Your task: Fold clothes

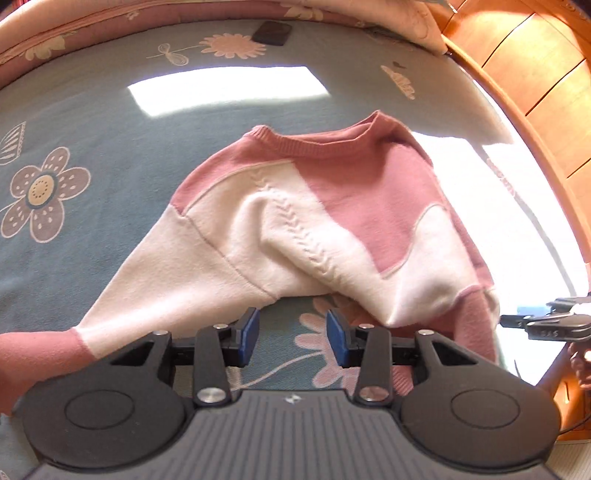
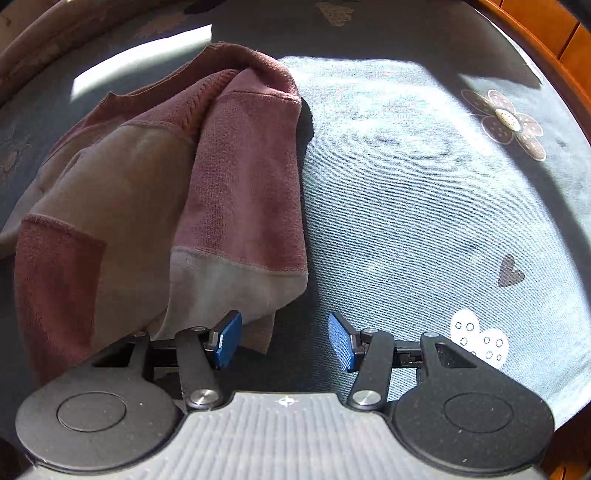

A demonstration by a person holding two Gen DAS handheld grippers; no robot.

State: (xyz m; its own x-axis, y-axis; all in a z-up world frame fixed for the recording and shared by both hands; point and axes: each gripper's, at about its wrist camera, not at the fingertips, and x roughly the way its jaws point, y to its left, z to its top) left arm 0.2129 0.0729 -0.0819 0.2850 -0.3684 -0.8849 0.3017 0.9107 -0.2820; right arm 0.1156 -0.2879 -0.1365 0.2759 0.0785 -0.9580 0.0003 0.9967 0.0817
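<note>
A pink and white knit sweater lies on the blue flowered bedspread, collar away from me, its body bunched in a ridge down the middle. One white sleeve with a pink cuff stretches to the lower left. My left gripper is open just short of the sweater's near hem, with nothing between its blue pads. In the right wrist view the same sweater shows from its side, a sleeve folded over the body. My right gripper is open beside the sleeve's end; the left pad is close to the cloth.
A dark phone lies at the far side of the bed near a pink flowered quilt. A wooden headboard curves along the right. Bright sun patches fall on the bedspread. The right gripper shows at the left view's right edge.
</note>
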